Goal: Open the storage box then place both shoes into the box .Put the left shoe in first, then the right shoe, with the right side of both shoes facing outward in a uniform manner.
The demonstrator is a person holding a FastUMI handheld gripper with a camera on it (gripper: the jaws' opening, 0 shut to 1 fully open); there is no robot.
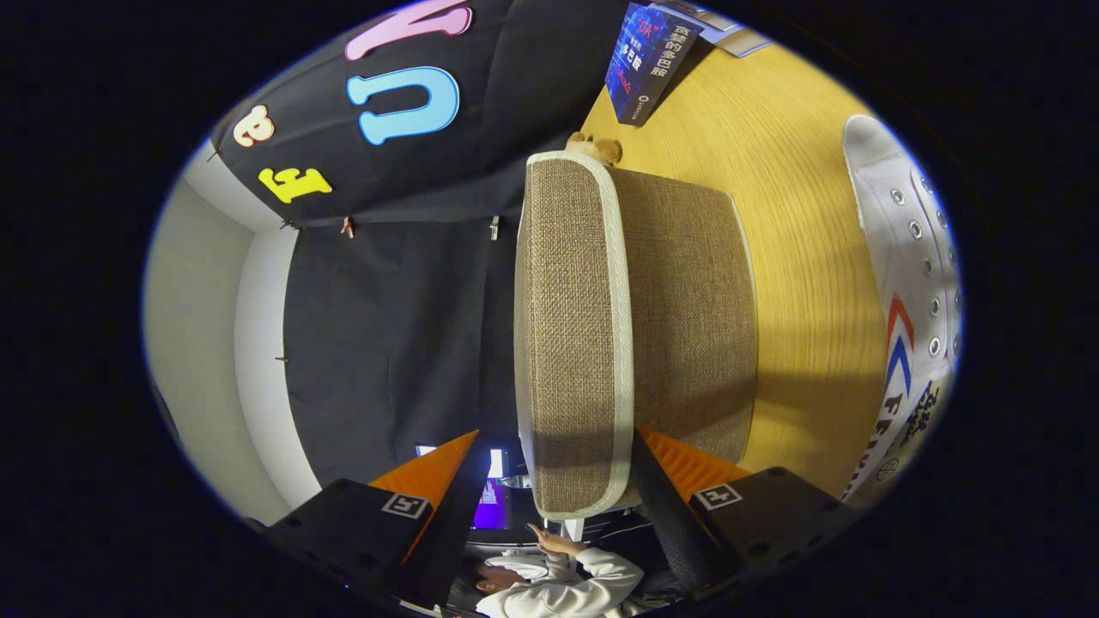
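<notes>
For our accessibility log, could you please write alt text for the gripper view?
The gripper holds its fingers open around the near corner of a brown woven fabric storage box with cream trim, its lid closed, on a light wooden table. A white canvas shoe with red and blue chevrons lies beyond the box.
</notes>
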